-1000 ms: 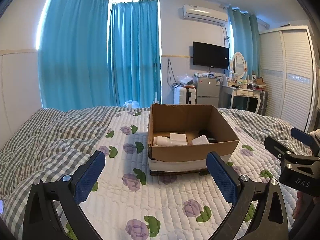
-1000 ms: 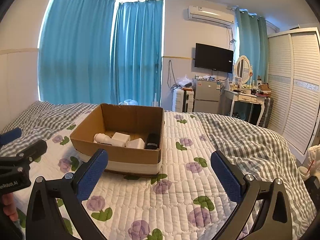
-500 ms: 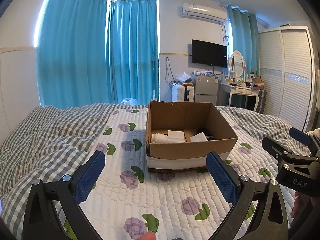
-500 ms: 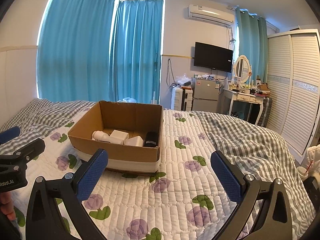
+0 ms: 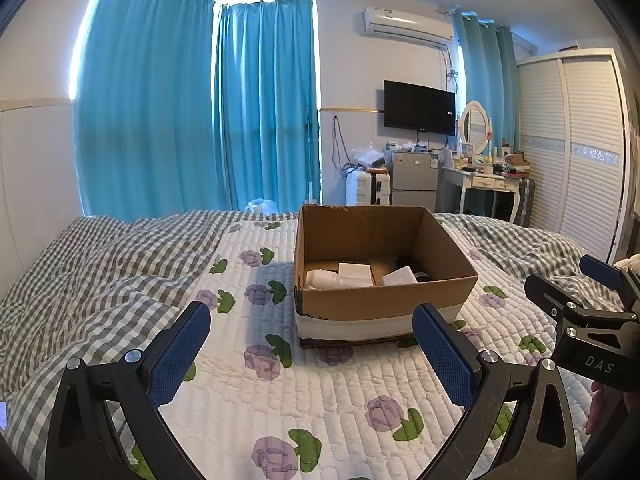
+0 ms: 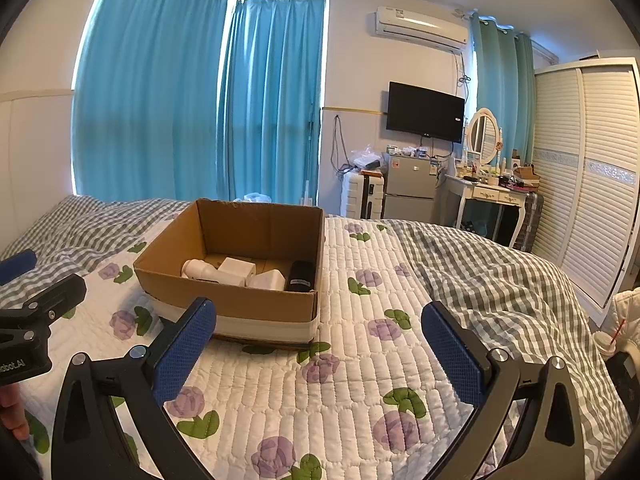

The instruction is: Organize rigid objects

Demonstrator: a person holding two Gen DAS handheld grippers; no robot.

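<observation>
An open cardboard box (image 5: 384, 300) (image 6: 224, 300) sits on the quilted bed. Inside lie a white bottle (image 6: 200, 270) on its side, white boxes (image 6: 238, 268) (image 5: 354, 269) and a black cylinder (image 6: 301, 276). My left gripper (image 5: 312, 352) is open and empty, above the quilt in front of the box. My right gripper (image 6: 320, 348) is open and empty, to the right of the box's front. The right gripper also shows at the right edge of the left wrist view (image 5: 584, 316), and the left gripper at the left edge of the right wrist view (image 6: 36, 312).
A floral quilt (image 5: 280, 380) and a grey checked blanket (image 6: 480, 272) cover the bed. Beyond it stand blue curtains (image 5: 200, 120), a suitcase (image 5: 368, 188), a small fridge (image 5: 412, 180), a dressing table (image 5: 484, 184) and a wardrobe (image 5: 580, 152).
Both views have shifted slightly: the box sits a little lower and closer to the left gripper. Both grippers stay open and empty.
</observation>
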